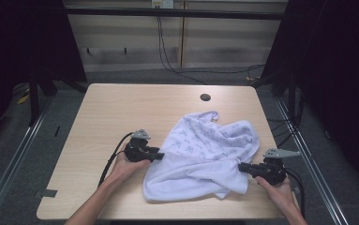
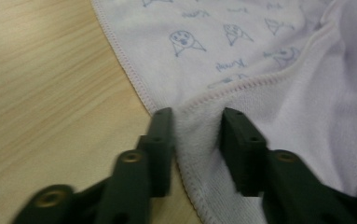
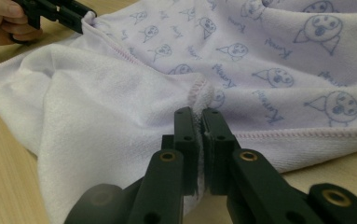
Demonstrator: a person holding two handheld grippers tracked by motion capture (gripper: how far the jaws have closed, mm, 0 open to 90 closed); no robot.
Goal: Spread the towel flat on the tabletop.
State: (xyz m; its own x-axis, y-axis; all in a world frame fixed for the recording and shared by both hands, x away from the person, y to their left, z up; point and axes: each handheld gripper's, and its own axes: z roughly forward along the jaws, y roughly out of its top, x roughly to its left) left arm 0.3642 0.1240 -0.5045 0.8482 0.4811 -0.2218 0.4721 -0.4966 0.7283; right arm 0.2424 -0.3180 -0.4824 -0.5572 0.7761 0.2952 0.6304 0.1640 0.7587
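One corner of the printed towel (image 1: pixel 205 154) sits clamped in my right tongs (image 3: pixel 199 116); my left tongs (image 2: pixel 195 126) straddle the hem unclenched, spreading undone.

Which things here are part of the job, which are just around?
In the job:
- white printed towel, crumpled on the table
- left gripper, jaws around the towel's hemmed edge, not yet pinching it
- right gripper, jaws shut on a towel edge

Just around:
- round hole in the tabletop
- cables on the floor behind
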